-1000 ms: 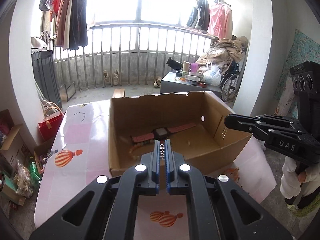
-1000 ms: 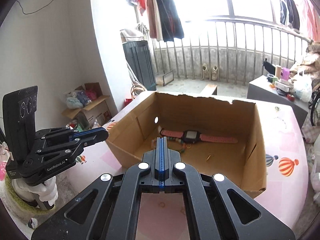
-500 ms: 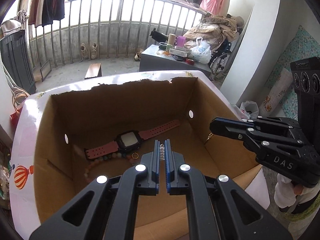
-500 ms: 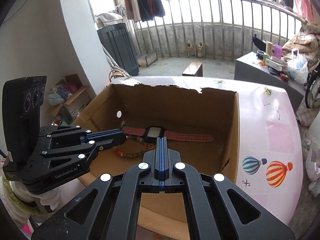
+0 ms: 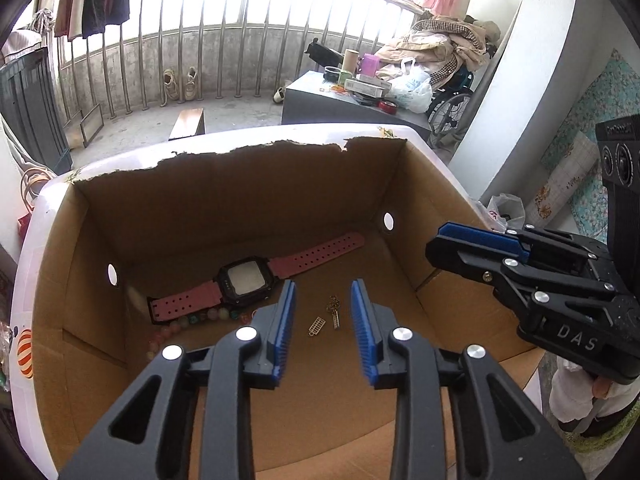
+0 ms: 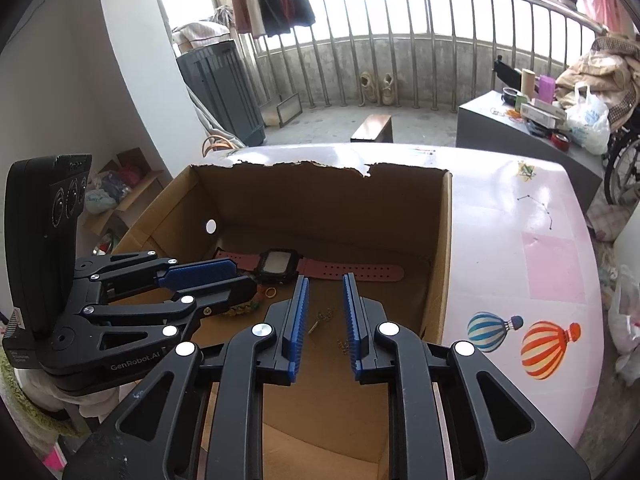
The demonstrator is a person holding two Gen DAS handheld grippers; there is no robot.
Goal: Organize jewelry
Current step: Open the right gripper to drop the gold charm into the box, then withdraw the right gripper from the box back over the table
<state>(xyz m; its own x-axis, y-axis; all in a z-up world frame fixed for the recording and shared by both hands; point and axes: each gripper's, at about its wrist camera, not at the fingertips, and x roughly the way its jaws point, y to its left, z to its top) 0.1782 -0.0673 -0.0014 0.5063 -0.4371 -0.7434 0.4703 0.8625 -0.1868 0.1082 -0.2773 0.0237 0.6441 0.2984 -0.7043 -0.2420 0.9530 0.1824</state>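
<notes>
An open cardboard box [image 5: 248, 184] [image 6: 440, 240] stands on the pink table. On its floor lie a pink-strapped watch [image 5: 246, 276] [image 6: 280, 266], a bead bracelet [image 5: 188, 322], a small gold ring [image 6: 270, 291] and two small gold earrings [image 5: 333, 312] [image 5: 316, 326] [image 6: 320, 320]. My left gripper [image 5: 323, 286] hangs over the box, its jaws opening, with the earrings lying loose on the floor beneath the gap. My right gripper [image 6: 323, 280] is beside it, jaws opening too, nothing pressed between the pads. Each gripper shows in the other's view [image 5: 520, 264] [image 6: 160, 280].
The pink tablecloth [image 6: 520, 240] with balloon prints extends right of the box. Beyond the table are a railing, a grey cabinet [image 5: 344, 108] with cups and bags, a wheelchair, hanging clothes and floor boxes [image 6: 120, 192]. A hand in white sleeve holds the right gripper's handle [image 5: 592, 396].
Both grippers moved forward and down over the box, then their jaws parted. The earring held between the left pads dropped to the box floor, where two earrings now lie.
</notes>
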